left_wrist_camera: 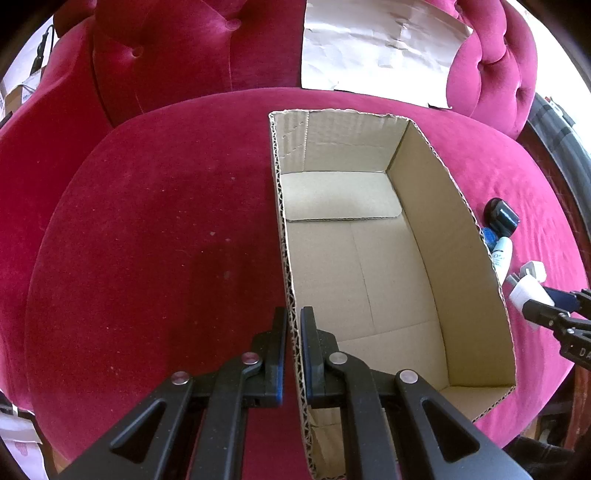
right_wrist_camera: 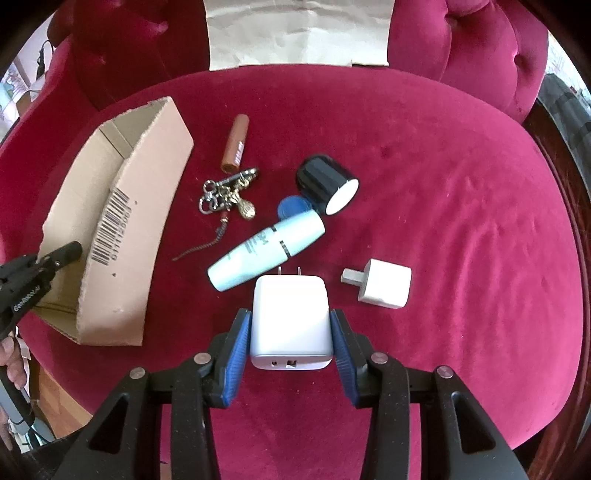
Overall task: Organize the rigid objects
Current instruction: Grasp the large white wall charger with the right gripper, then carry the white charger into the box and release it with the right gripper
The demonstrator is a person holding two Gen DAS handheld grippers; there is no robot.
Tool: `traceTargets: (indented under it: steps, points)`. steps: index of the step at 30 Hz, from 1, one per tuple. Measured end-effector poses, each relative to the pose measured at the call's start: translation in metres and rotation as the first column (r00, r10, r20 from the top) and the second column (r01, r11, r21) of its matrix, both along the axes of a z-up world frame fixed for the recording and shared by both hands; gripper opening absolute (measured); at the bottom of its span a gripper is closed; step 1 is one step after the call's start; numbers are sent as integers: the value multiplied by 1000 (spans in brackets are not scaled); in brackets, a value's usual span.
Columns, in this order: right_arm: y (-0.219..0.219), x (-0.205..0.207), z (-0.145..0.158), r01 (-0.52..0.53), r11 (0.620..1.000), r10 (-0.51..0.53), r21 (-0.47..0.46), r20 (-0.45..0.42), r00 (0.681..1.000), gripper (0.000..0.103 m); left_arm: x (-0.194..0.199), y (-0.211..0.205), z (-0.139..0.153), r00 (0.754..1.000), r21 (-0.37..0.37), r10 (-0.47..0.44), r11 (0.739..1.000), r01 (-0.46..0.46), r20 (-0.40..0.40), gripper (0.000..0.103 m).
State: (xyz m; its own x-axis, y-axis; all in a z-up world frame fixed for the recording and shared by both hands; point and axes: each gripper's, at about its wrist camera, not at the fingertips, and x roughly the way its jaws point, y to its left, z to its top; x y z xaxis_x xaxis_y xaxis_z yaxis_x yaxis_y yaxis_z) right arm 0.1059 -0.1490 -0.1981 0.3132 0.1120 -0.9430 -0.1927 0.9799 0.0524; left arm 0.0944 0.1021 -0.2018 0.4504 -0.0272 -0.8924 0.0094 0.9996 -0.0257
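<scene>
An empty cardboard box (left_wrist_camera: pixel 369 266) lies on the red velvet seat (left_wrist_camera: pixel 147 240); it also shows in the right wrist view (right_wrist_camera: pixel 122 229). My left gripper (left_wrist_camera: pixel 293 314) is shut on the box's left wall. My right gripper (right_wrist_camera: pixel 290 317) is open, its blue pads on either side of a white wall charger (right_wrist_camera: pixel 290 325) without touching it. Beyond the charger lie a pale blue tube (right_wrist_camera: pixel 266 254), a small white plug adapter (right_wrist_camera: pixel 384 282), a black jar (right_wrist_camera: pixel 327 184), a blue cap (right_wrist_camera: pixel 291 206), a key bunch (right_wrist_camera: pixel 229 192) and a brown lipstick tube (right_wrist_camera: pixel 235 144).
A white paper sheet (right_wrist_camera: pixel 299 33) leans on the tufted backrest. In the left wrist view the right gripper (left_wrist_camera: pixel 554 314) shows to the right of the box, by the jar (left_wrist_camera: pixel 500 218) and tube (left_wrist_camera: pixel 502 254). The seat's front edge drops off near both grippers.
</scene>
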Motion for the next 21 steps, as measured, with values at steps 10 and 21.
traceTargets:
  steps: [10, 21]
  points:
    - [-1, -8, 26, 18, 1000, -18, 3, 42, 999, 46, 0, 0, 0, 1000, -7, 5, 1000, -5, 2, 7]
    - [9, -3, 66, 36, 999, -38, 19, 127, 991, 46, -1, 7, 2, 1000, -15, 8, 1000, -8, 8, 7]
